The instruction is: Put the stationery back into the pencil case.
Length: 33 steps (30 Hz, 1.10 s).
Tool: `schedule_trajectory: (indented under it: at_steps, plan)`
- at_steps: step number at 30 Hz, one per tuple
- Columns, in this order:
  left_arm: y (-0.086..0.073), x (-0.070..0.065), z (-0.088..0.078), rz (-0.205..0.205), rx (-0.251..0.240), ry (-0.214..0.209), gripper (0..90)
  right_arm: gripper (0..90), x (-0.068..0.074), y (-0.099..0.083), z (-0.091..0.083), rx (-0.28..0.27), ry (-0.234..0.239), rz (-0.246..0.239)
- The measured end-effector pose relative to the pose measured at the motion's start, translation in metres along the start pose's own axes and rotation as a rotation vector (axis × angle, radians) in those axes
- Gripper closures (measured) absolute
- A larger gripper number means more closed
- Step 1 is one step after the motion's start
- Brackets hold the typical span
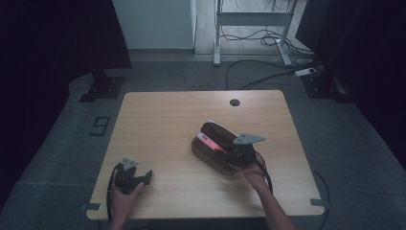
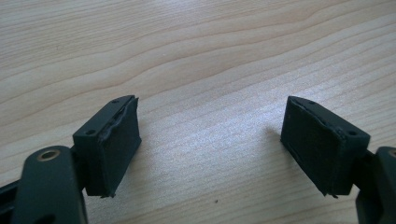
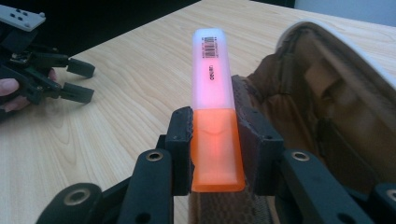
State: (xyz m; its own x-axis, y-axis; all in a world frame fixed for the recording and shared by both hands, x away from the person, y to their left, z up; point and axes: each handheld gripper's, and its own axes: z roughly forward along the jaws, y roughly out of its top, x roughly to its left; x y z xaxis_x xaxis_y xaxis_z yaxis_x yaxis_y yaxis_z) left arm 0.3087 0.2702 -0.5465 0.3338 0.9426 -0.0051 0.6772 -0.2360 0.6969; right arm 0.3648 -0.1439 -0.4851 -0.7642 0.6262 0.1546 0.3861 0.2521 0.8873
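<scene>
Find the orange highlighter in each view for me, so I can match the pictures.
High view: highlighter right of centre, over the open brown case, in the right tool.
Left gripper view: not in it.
Right gripper view: centre, highlighter clamped by its orange end, pointing away.
Shared landmark: the wooden table.

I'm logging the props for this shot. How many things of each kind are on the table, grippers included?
Grippers: 2, left gripper open, right gripper shut on the highlighter
Orange highlighter: 1
Brown pencil case, open: 1
Total: 4
</scene>
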Motion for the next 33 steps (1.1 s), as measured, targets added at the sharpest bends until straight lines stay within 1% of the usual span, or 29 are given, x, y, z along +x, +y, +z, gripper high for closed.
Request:
schedule_trajectory:
  at_steps: [11, 18, 33]
  plan:
    - [0.0, 0.0, 0.0, 0.0, 0.0, 0.0, 19.6, 65.6, -0.015, 0.0, -0.012, -0.006, -0.025, 0.018]
    - [0.0, 0.0, 0.0, 0.0, 0.001, -0.001, 19.5, 65.6, -0.022, 0.0, -0.017, 0.003, -0.037, 0.009]
    - [0.0, 0.0, 0.0, 0.0, 0.0, 0.0, 19.5, 65.6, -0.027, -0.002, -0.018, 0.024, -0.06, -0.001]
